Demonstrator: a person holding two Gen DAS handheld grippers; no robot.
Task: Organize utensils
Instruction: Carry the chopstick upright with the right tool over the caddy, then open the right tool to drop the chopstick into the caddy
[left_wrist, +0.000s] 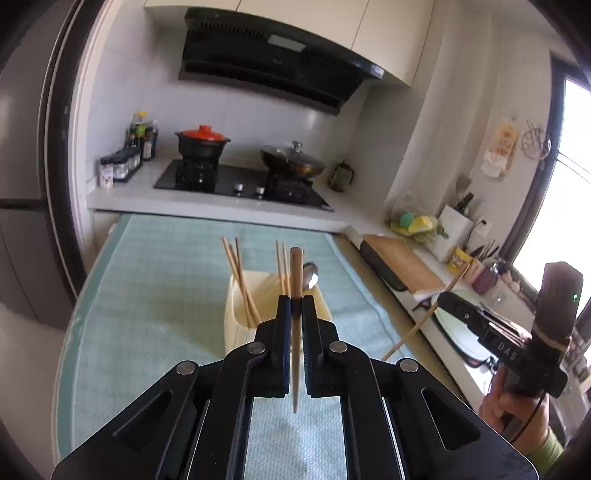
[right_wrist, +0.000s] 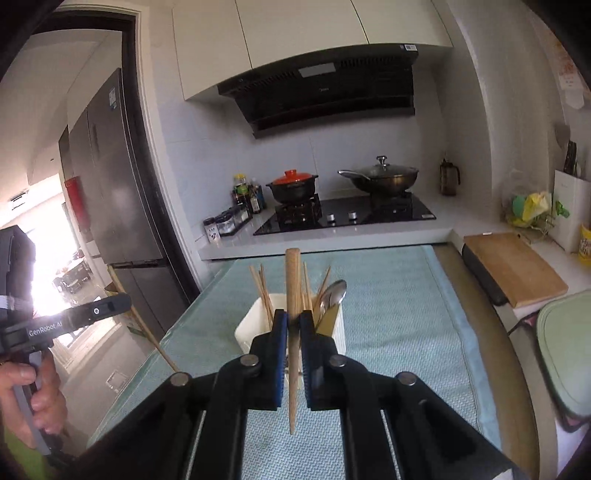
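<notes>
Above the teal mat (left_wrist: 155, 295), my left gripper (left_wrist: 295, 299) is shut on a wooden chopstick (left_wrist: 295, 266) that stands upright between its pads. Just beyond it is a cream utensil holder (left_wrist: 236, 332) with several chopsticks (left_wrist: 240, 280) and a spoon (left_wrist: 310, 275) in it. My right gripper (right_wrist: 293, 315) is shut on a second upright chopstick (right_wrist: 293, 280), in front of the same holder (right_wrist: 251, 328), where the spoon (right_wrist: 334, 291) leans at the right. Each gripper also shows at the edge of the other's view: the right gripper (left_wrist: 443, 299) and the left gripper (right_wrist: 123, 298).
Behind the mat runs a counter with a black hob (left_wrist: 240, 184), a red-lidded pot (left_wrist: 201, 142) and a lidded wok (left_wrist: 293, 160). A wooden cutting board (right_wrist: 513, 266) and a knife block (right_wrist: 570, 206) are on the right, and a fridge (right_wrist: 110, 184) on the left.
</notes>
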